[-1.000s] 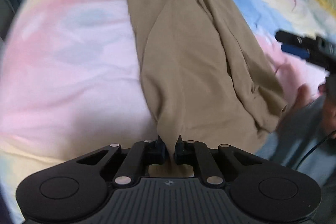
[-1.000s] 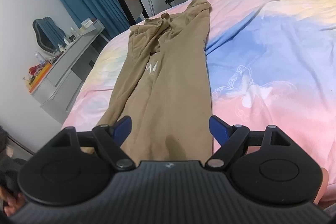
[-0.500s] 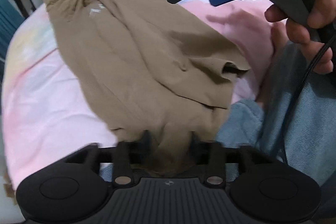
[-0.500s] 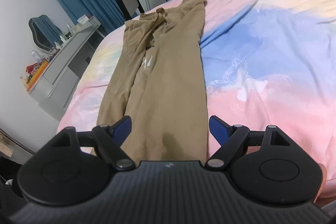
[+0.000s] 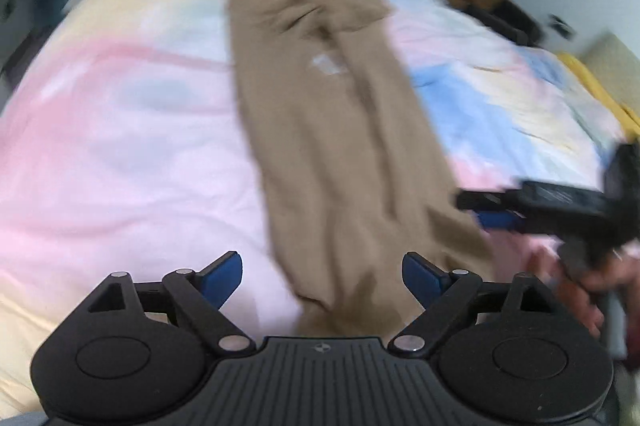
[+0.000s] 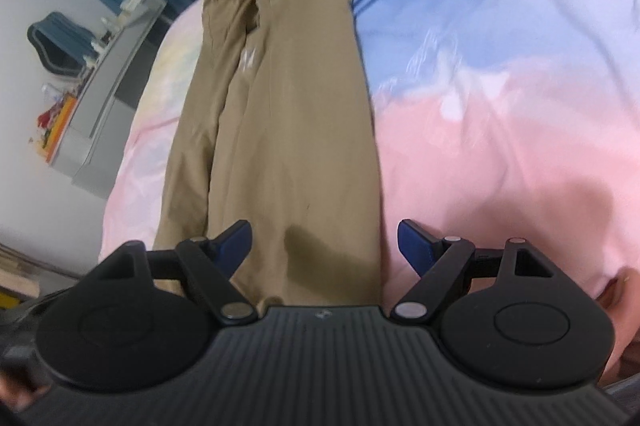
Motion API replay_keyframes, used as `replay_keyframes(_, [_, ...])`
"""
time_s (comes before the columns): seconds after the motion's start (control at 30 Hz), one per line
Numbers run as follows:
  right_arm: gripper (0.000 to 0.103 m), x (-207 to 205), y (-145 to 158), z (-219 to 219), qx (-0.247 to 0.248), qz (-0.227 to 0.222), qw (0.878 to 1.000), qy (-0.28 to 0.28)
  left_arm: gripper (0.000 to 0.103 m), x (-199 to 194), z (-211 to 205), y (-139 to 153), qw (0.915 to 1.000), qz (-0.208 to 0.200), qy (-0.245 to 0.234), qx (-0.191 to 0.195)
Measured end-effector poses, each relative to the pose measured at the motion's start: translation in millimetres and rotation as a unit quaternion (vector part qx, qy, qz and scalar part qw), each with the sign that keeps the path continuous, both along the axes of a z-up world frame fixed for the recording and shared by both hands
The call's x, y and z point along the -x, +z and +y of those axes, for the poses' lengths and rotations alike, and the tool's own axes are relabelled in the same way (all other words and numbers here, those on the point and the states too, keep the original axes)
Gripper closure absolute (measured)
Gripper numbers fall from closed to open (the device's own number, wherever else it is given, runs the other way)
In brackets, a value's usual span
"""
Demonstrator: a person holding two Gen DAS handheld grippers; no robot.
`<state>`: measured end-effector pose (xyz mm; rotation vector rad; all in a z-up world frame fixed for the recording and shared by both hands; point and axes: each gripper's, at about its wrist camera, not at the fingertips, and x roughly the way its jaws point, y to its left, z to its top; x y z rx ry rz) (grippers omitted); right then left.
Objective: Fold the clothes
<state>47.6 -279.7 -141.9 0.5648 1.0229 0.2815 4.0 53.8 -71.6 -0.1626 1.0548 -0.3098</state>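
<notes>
A second ago the left gripper (image 5: 322, 276) pinched the hem of the tan trousers (image 5: 332, 130); now its jaws are opening, the cloth lying loose between them on the pastel bedspread (image 5: 120, 154). Only the left view shows the right gripper (image 5: 520, 206) off to its right. The right view alone shows a grey desk (image 6: 108, 94) far left. The right gripper stands wide, gripping nothing, one pair of trousers stretching ahead.

Matt tan cloth trousers (image 6: 288, 130), soft pastel cloth bedsheet (image 6: 500, 130), matt black plastic claw (image 5: 322, 276) w/ ribbed body.
</notes>
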Motion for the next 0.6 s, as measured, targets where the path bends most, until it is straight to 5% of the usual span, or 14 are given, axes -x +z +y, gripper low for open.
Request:
replay_keyframes(0.13, [0.026,-1.3,-6.8,3.1,-0.026,0.029,0.999,0.020,0.020,-19.5,7.3,-22.0,0.9984,0.045,0.021,0.026])
replay_keyframes(0.5, [0.038,-3.3,-8.9,18.5,-0.022,0.055,0.997,0.054,0.019,-20.0,4.9,-31.2,0.9990,0.036,0.002,0.028])
replay_keyframes(0.6, [0.051,-2.1,-7.4,22.2,-0.020,0.056,0.996,0.063,0.019,-18.9,1.4,-33.0,0.9992,0.029,-0.010,0.026])
